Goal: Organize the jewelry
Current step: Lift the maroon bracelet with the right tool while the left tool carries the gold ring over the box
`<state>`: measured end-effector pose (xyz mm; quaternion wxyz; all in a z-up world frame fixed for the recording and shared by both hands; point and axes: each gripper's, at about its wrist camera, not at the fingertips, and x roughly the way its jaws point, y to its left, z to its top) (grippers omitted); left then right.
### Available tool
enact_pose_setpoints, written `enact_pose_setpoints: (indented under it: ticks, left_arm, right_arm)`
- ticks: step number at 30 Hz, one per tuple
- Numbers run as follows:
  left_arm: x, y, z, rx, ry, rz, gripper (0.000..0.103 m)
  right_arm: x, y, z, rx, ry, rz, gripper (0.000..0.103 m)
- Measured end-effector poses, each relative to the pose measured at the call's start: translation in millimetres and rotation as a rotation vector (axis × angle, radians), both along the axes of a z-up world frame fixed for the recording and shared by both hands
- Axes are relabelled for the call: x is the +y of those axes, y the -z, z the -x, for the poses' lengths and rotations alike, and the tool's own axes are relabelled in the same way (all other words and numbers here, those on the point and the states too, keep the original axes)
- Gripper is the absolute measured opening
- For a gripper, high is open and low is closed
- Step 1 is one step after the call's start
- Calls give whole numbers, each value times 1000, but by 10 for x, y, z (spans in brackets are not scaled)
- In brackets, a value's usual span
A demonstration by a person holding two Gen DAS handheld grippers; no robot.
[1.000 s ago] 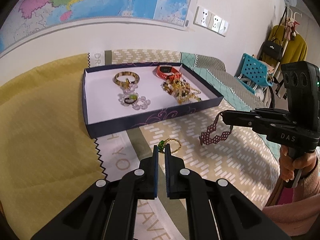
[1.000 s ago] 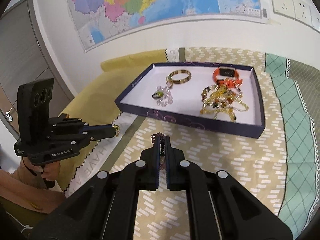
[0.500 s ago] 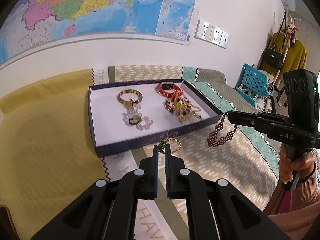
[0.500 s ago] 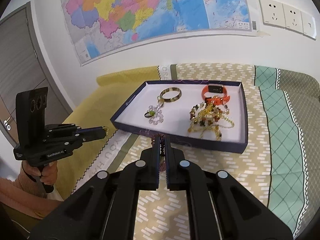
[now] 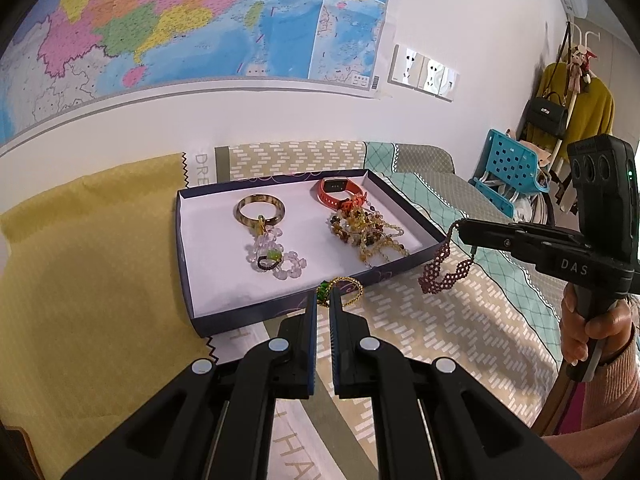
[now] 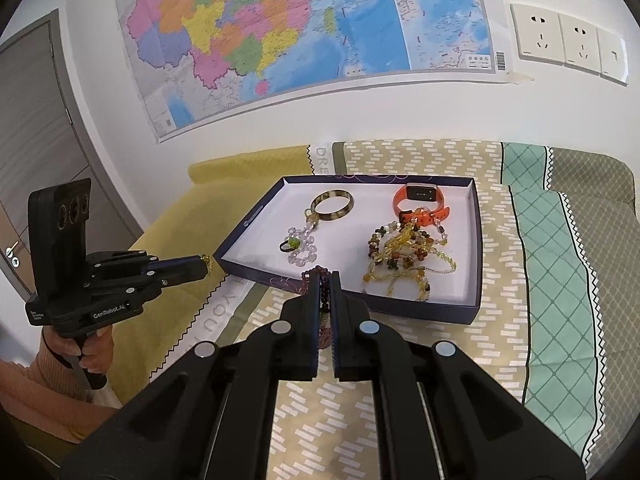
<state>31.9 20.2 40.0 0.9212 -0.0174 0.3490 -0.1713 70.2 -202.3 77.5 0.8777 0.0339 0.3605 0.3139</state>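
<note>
A dark blue tray [image 5: 184, 256] with a white floor holds an amber bangle [image 5: 260, 209], a clear bead bracelet [image 5: 280, 260], an orange watch [image 5: 340, 192] and a heap of amber bead strands [image 5: 364, 236]. My left gripper [image 5: 323, 300] is shut on a thin gold chain with a green stone [image 5: 344, 286], held just in front of the tray's near wall. My right gripper [image 6: 325, 284] is shut on a dark red beaded bracelet [image 5: 444, 270], which hangs off the tray's right corner. The tray [image 6: 476, 240] also shows in the right wrist view.
The tray lies on a bed with a yellow cloth [image 5: 80, 260] on the left and a patterned beige and teal cover [image 5: 460, 320]. A wall with a map [image 5: 180, 28] and sockets [image 5: 424, 76] stands behind. A blue chair [image 5: 512, 168] and hanging clothes are at the far right.
Both grippers have risen and pulled back from the bed with their jewelry. The tray now sits lower and farther off in both views.
</note>
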Motion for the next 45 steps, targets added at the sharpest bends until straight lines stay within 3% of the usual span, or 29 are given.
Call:
enact_pose_setpoints:
  ticks: [45]
  left_arm:
    - [-20,-47,-367,-5,-34,-26,5]
  right_arm:
    - [-58,0,-481,2,42,6,5]
